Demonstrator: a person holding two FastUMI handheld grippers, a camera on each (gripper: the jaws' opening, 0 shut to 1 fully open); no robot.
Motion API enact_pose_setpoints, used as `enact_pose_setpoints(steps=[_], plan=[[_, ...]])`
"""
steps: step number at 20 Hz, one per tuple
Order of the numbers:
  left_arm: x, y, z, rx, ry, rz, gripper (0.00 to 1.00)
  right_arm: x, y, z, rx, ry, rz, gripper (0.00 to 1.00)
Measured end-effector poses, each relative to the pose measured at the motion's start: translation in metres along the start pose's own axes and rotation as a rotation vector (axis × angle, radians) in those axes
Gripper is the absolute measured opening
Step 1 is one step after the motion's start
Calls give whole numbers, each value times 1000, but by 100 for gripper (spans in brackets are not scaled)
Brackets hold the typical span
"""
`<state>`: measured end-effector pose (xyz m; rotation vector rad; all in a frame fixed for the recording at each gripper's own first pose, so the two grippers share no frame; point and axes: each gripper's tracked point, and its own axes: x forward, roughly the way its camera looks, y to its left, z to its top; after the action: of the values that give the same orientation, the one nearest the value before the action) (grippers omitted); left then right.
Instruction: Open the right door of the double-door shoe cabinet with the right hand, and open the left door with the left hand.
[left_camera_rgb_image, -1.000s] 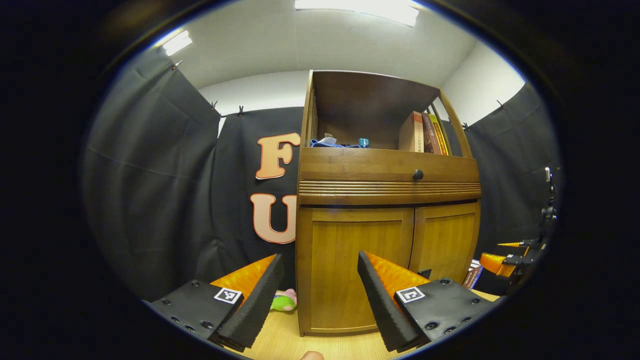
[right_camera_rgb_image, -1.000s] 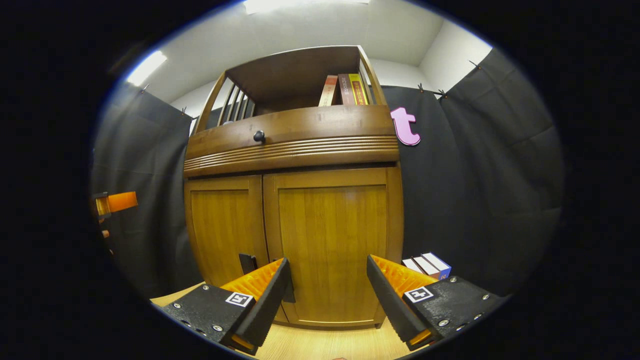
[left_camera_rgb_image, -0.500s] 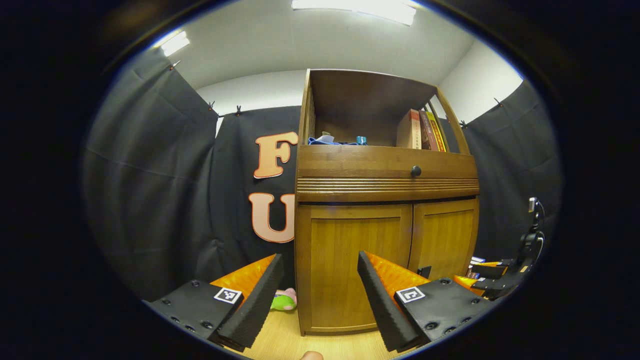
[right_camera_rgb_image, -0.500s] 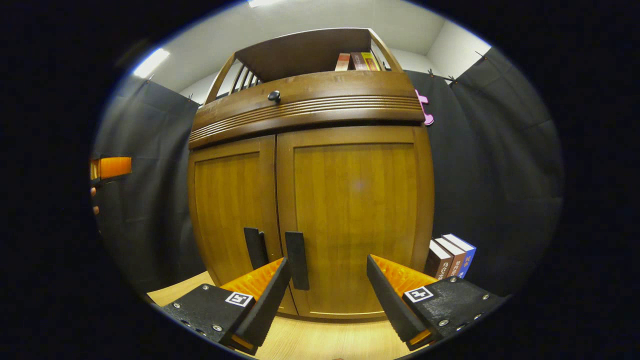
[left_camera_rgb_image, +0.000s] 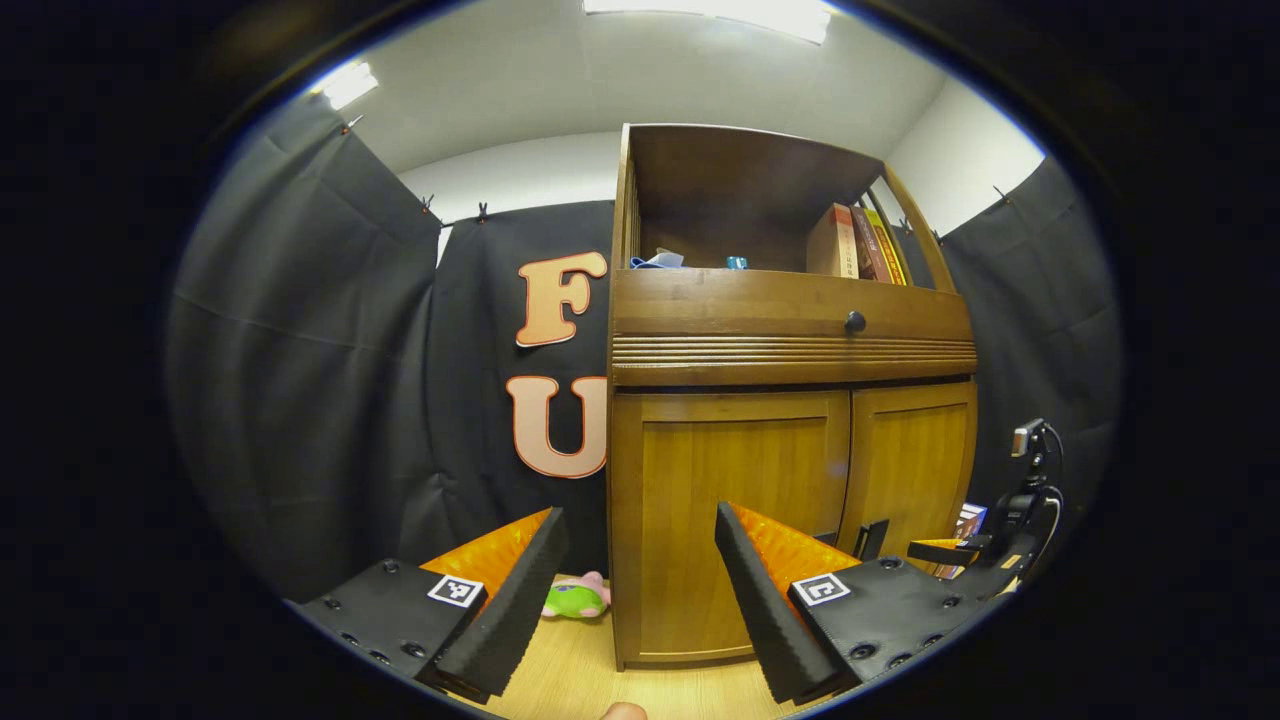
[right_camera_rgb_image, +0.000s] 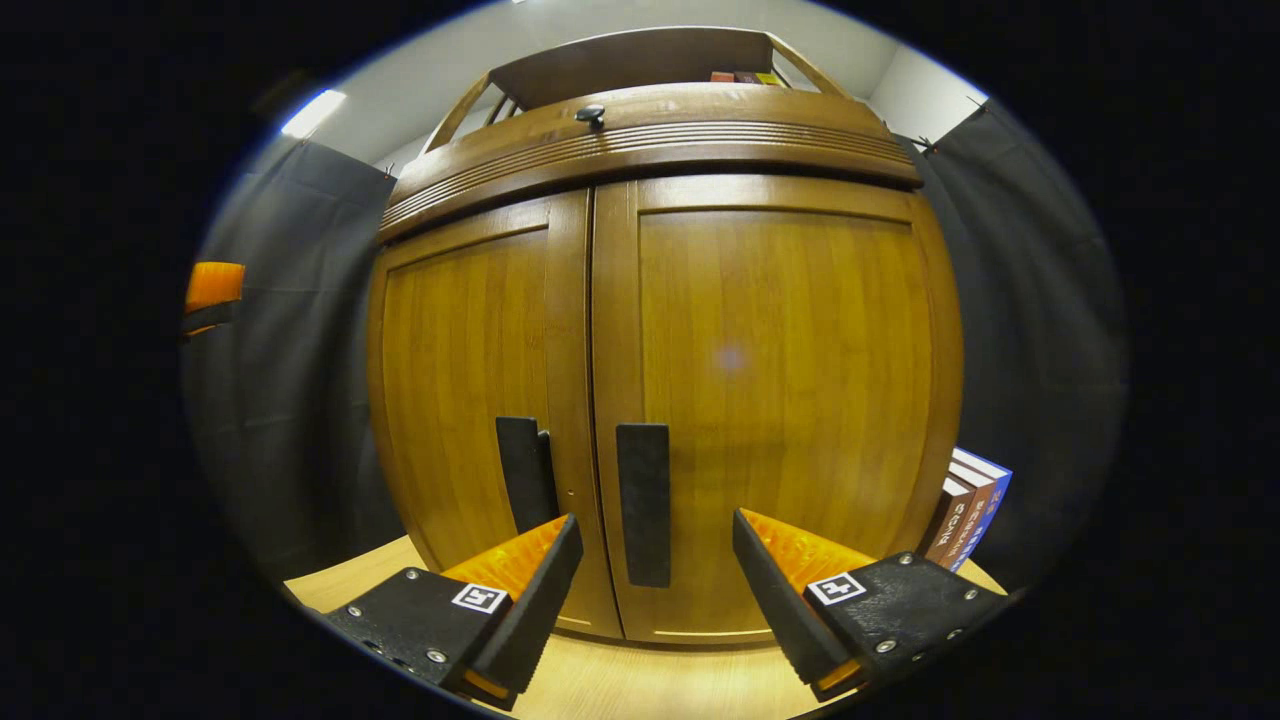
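- Left gripper (left_camera_rgb_image: 636, 590) is hanging wide open in the left gripper view, holding nothing, facing the shoe cabinet (left_camera_rgb_image: 790, 330) from a little way off.
- Left door (left_camera_rgb_image: 738, 520) is sitting shut under the cabinet's drawer, partly behind the gripper's own fingers; the right door (left_camera_rgb_image: 915, 460) is next to it, also shut.
- Right gripper (left_camera_rgb_image: 960, 550) is reaching in low at the cabinet's right side, near the right door's handle.
- Counting around the cabinet in this view: two doors, one drawer knob (left_camera_rgb_image: 855, 322), three books (left_camera_rgb_image: 858, 243) on the open shelf, one soft toy (left_camera_rgb_image: 573, 599) on the floor at the cabinet's left foot.
- Right gripper (right_camera_rgb_image: 657, 590) is spread wide in the right gripper view, gripping nothing, close in front of the cabinet.
- Right handle (right_camera_rgb_image: 643, 503) is standing upright on the right door (right_camera_rgb_image: 790, 400) just beside the cabinet's centre seam, lying between the fingers; the left handle (right_camera_rgb_image: 523, 472) is just across the seam on the left door (right_camera_rgb_image: 470, 390).
- Judging the step: the right hand is lining up on the right handle. Doing it well probably means centring the bar between the fingers, closing fully, then pulling in an arc about the door's outer hinge, not straight back.
- Counting here: two doors, two handles, three books (right_camera_rgb_image: 968, 505) standing on the floor at the cabinet's right side.
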<state>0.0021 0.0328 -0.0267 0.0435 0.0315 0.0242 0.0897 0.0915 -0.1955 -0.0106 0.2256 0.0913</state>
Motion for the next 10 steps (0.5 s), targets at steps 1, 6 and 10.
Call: enact_pose_setpoints(steps=[1, 6, 10], plan=[[2, 2, -2, 2, 1, 1, 98, 5, 2, -1, 6, 1, -4, 100], [10, 9, -11, -4, 9, -4, 96, 32, 1, -4, 35, 10, -30, 80], [14, 18, -14, 4, 6, 5, 99, 45, -1, -6, 54, 17, -39, 61]])
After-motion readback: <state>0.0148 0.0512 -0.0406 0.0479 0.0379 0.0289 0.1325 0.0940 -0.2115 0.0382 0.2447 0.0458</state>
